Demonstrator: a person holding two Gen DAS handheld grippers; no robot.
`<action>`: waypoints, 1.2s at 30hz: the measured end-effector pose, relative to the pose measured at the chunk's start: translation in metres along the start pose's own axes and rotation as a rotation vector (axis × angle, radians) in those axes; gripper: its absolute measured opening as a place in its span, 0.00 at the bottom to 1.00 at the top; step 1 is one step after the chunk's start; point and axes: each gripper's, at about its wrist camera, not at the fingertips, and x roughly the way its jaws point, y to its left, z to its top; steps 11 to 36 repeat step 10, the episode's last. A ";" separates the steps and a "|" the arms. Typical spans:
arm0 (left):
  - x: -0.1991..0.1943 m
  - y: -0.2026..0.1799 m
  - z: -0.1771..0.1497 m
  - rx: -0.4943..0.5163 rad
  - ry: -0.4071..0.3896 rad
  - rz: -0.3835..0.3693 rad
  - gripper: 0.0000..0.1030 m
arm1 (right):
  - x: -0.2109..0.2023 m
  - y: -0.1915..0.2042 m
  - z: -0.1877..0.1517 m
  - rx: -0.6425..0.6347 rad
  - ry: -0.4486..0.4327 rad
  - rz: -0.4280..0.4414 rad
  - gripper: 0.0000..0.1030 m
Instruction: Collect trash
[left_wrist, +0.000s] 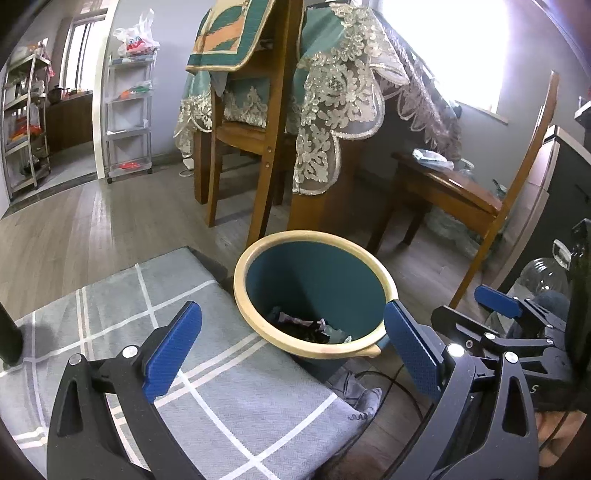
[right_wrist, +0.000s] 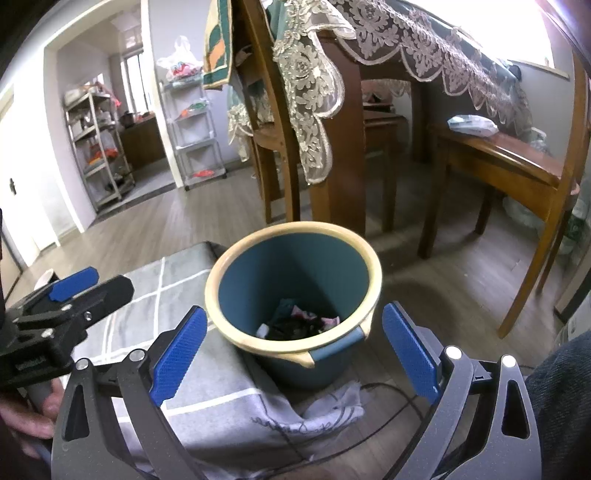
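Note:
A teal trash bin with a cream rim (left_wrist: 255, 258) stands on the wood floor beside a grey checked cloth; it also shows in the right wrist view (right_wrist: 375, 266). Crumpled trash (left_wrist: 306, 326) lies at its bottom, seen too in the right wrist view (right_wrist: 299, 323). My left gripper (left_wrist: 291, 350) is open and empty, held just in front of the bin over the cloth. My right gripper (right_wrist: 293, 349) is open and empty, its blue pads either side of the bin's near rim. The right gripper's side shows in the left wrist view (left_wrist: 498, 302).
The grey checked cloth (left_wrist: 184, 369) covers a low surface left of the bin. A wooden chair (left_wrist: 243, 140) and a table with a lace cloth (left_wrist: 332, 110) stand behind. Another wooden chair (right_wrist: 509, 166) is to the right. A black cable (right_wrist: 388, 406) lies on the floor.

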 end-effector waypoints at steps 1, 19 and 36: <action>0.000 0.000 0.000 0.001 0.001 0.001 0.94 | 0.000 0.000 0.000 0.002 0.001 -0.001 0.93; 0.002 -0.001 0.000 -0.001 0.006 0.005 0.94 | 0.000 0.000 -0.001 0.003 0.002 -0.001 0.93; 0.002 -0.001 0.000 -0.001 0.006 0.005 0.94 | 0.000 0.000 -0.001 0.003 0.002 -0.001 0.93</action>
